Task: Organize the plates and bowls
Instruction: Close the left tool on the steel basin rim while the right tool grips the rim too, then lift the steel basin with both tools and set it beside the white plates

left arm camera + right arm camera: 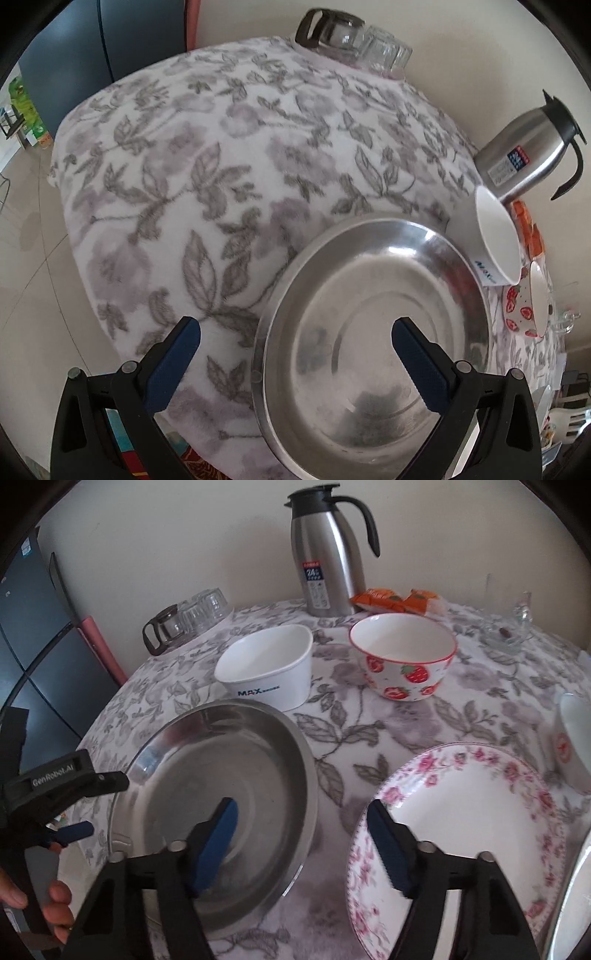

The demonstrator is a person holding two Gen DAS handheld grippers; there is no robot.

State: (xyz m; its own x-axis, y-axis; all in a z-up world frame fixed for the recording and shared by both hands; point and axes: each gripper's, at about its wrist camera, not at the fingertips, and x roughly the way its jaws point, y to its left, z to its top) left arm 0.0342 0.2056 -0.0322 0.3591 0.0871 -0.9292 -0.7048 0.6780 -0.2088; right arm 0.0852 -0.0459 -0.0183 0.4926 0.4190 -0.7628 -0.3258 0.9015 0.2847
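A steel plate point(369, 332) lies on the flowered tablecloth; it also shows in the right wrist view point(221, 794). My left gripper point(295, 332) is open, its jaws straddling the plate's left rim; it shows at the left of the right wrist view point(70, 801). My right gripper point(303, 816) is open and empty, over the gap between the steel plate and a pink-flowered plate point(461, 834). A white square bowl point(266, 668) and a strawberry bowl point(404, 655) stand behind the plates. They also show in the left wrist view: white bowl point(495, 236), strawberry bowl point(528, 306).
A steel thermos jug point(325, 554) stands at the back by the wall, with orange packets point(395, 600) beside it. Upturned glasses and a glass pot point(184, 620) sit at the back left. A white cup point(576, 738) and another plate rim point(569, 904) are at the right edge.
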